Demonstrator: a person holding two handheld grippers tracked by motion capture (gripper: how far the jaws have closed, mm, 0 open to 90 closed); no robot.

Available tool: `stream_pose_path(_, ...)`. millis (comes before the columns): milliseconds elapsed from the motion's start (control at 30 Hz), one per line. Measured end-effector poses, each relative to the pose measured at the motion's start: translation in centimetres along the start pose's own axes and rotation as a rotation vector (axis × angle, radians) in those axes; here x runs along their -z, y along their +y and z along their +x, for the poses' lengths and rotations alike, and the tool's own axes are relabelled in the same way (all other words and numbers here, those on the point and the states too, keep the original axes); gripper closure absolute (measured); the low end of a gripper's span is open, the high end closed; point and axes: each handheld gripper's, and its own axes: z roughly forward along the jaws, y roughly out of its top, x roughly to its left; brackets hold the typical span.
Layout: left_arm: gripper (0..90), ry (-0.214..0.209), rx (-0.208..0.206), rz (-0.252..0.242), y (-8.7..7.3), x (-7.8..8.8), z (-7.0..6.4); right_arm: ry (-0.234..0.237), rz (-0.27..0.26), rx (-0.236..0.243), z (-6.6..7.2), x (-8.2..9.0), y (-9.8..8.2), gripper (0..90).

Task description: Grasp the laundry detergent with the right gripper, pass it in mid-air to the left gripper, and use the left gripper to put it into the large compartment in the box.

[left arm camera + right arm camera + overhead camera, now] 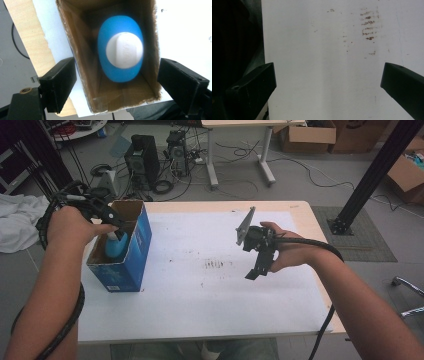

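An open cardboard box with blue sides stands upright on the left part of the white-covered table. Inside it sits a blue rounded bottle with a white cap. In the left gripper view I look straight down into the box at that bottle. My left gripper hangs just over the box mouth, open, and its jaws stand wide apart, clear of the bottle. My right gripper hovers over the table's right half, pointing down. It is open with bare white sheet between its jaws.
A patch of brown smudges marks the sheet near the table's middle. Beyond the far edge, on the floor, are computer towers, cables and cardboard boxes. A black frame post rises at the right, and a white cloth lies at the left.
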Motion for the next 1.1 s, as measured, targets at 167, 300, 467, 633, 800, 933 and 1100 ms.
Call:
stream_pose_path(167,13.3,-0.003,-0.013,-0.01,0.1,1.1,-0.3,-0.002,-0.007,-0.002,-0.1,0.2,-0.2,0.0)
stream_pose_path(300,12.3,0.004,-0.029,-0.024,0.2,1.8,-0.7,-0.004,-0.015,-0.004,-0.1,0.2,-0.3,0.0)
stream_pose_path(467,7.9,-0.006,-0.071,-0.026,0.5,2.4,-1.7,-0.004,-0.016,-0.01,0.0,0.2,-0.5,0.0)
stream_pose_path(633,6.3,-0.02,-0.126,-0.035,0.7,2.9,-3.2,-0.002,-0.017,-0.017,0.1,0.1,-0.5,0.0)
stream_pose_path(800,4.8,-0.033,-0.206,-0.034,0.8,3.4,-4.7,0.0,-0.007,-0.019,0.2,-0.1,-0.3,0.0)
stream_pose_path(933,3.4,-0.042,-0.272,-0.036,0.9,3.8,-5.9,0.001,-0.001,-0.021,0.2,-0.1,-0.2,0.0)
stream_pose_path(1100,0.9,-0.1,-0.356,-0.036,0.9,3.9,-7.4,-0.004,0.001,-0.021,0.2,0.1,-0.1,0.0)
